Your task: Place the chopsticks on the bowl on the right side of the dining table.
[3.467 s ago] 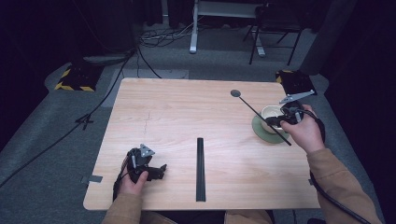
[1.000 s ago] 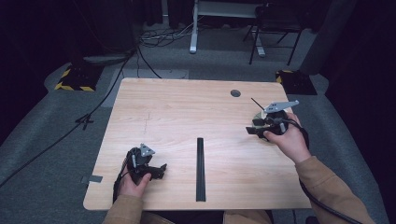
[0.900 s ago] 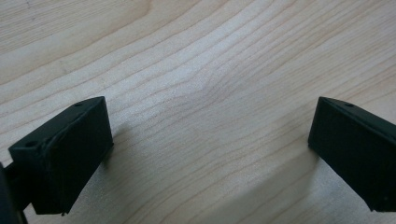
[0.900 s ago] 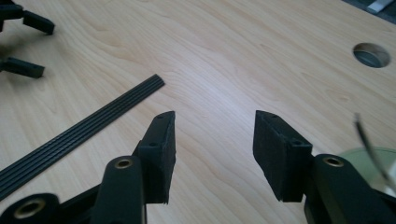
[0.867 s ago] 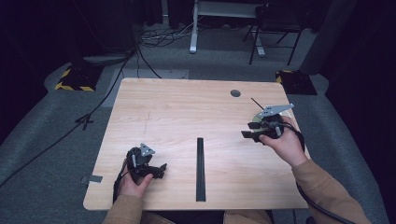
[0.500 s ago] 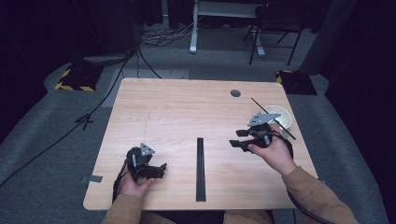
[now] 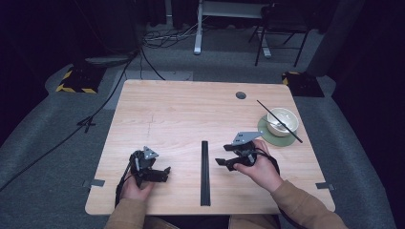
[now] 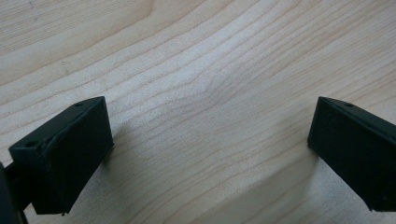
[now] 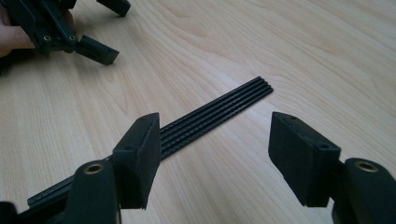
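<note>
- Right gripper [image 7: 223, 162] hovers low over the table [image 7: 172, 114], just right of the black ribbed strip [image 7: 205, 171]; its 2 jaws stand apart with nothing between the pads and have just been opening.
- Seen from the right gripper view, the strip [image 9: 205, 119] runs diagonally past the left jaw, flat on the wood.
- Left gripper [image 7: 162, 174] rests near the front left edge, well apart from the strip; its jaws are spread wide over bare wood [image 8: 201, 93], holding nothing.
- At the far right of the table a white bowl [image 7: 282, 121] sits on a green saucer [image 7: 267, 136], with a thin black stick [image 7: 277, 119] lying across its rim.
</note>
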`<state>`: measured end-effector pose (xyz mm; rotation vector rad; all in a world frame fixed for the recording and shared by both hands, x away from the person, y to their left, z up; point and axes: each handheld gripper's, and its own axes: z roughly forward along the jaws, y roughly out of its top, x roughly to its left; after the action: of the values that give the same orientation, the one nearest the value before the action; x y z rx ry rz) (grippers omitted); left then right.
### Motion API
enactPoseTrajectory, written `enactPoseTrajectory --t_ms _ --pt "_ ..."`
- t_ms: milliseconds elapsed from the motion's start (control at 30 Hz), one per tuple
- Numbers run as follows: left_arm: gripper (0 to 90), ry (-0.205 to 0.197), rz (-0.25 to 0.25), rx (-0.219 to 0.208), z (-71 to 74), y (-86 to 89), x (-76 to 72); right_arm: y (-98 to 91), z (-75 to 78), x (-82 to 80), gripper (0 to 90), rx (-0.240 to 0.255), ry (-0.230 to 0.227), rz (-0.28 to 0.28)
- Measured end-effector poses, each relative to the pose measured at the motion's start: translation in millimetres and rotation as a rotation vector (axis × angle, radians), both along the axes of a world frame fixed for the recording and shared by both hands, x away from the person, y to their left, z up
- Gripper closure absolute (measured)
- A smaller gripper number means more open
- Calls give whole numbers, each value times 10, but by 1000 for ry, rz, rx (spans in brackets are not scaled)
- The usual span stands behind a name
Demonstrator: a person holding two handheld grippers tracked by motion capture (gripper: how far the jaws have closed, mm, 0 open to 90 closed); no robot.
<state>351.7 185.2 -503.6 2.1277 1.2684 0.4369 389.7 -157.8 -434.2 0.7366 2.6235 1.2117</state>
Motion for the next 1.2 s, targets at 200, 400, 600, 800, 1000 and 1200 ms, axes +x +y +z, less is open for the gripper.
enactPoseTrajectory --t_ms 200,400,600,800,1000,1200 --pt "3 2 -2 -1 1 2 3 141 -134 -97 319 -9 -8 27" --pt "4 1 -3 -1 1 3 5 215 -298 -244 309 75 0 -5" --pt "4 1 -3 -1 1 3 5 287 -410 -298 309 62 -18 -16" --pt "4 1 -2 -1 1 3 5 312 -514 -298 310 32 -12 -32" --pt "4 1 -3 -1 1 3 5 298 -562 -303 330 -24 -28 -21" --pt "4 1 -3 -1 1 3 5 295 -604 -305 330 -33 -18 -39"
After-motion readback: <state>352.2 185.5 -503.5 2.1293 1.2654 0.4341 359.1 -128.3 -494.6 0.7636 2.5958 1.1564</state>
